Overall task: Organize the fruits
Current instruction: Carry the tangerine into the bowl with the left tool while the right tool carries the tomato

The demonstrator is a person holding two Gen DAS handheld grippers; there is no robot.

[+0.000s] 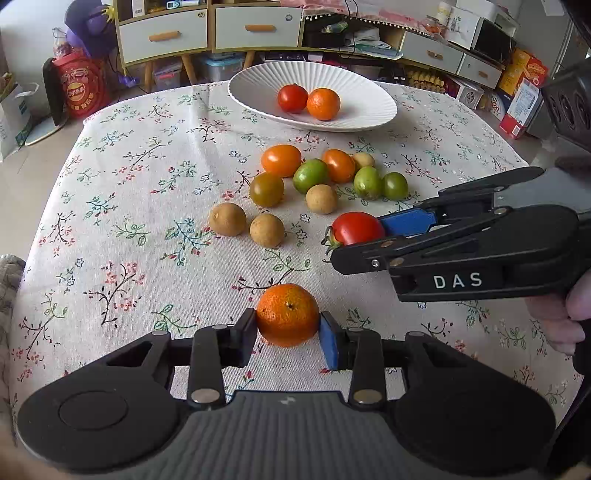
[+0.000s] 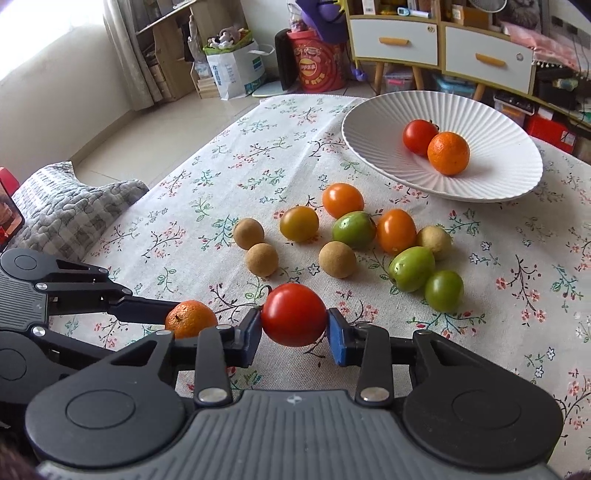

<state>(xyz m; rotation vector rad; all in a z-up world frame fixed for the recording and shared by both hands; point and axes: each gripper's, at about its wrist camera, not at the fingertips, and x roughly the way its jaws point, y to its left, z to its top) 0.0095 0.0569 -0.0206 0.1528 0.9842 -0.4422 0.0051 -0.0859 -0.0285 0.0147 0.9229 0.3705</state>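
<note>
Mandarin (image 1: 287, 314): it sits between the pads of my left tongs (image 1: 288, 332), low over the cloth at the near edge; both pads press on its sides.
Red tomato (image 2: 293, 314): my right tongs (image 2: 293, 334) are clamped on it, a blue pad against each side, just above the cloth.
Left tongs: closed on the mandarin; in the right wrist view they come in from the left with the mandarin at their tip.
Right tongs: closed on the red tomato; in the left wrist view they reach in from the right, the tomato's green stem pointing away from them.
Spacing: the two held fruits are near each other, not touching.
Loose fruit: a cluster lies on the cloth just beyond the tongs, with two orange tomatoes (image 1: 281, 160), one yellow-green tomato (image 1: 266, 189), three green fruits (image 1: 311, 175) and four small tan round fruits (image 1: 227, 219).
Plate (image 1: 258, 79): white, ribbed, at the far side of the table, well apart from the cluster; it holds one red tomato and one mandarin, touching each other.
Table (image 1: 110, 206): covered by a floral cloth.
Hand (image 1: 565, 314): mine, on the right tongs' handle at the right edge of the left wrist view.
Beyond: drawers (image 1: 162, 33) and boxes along the wall.
</note>
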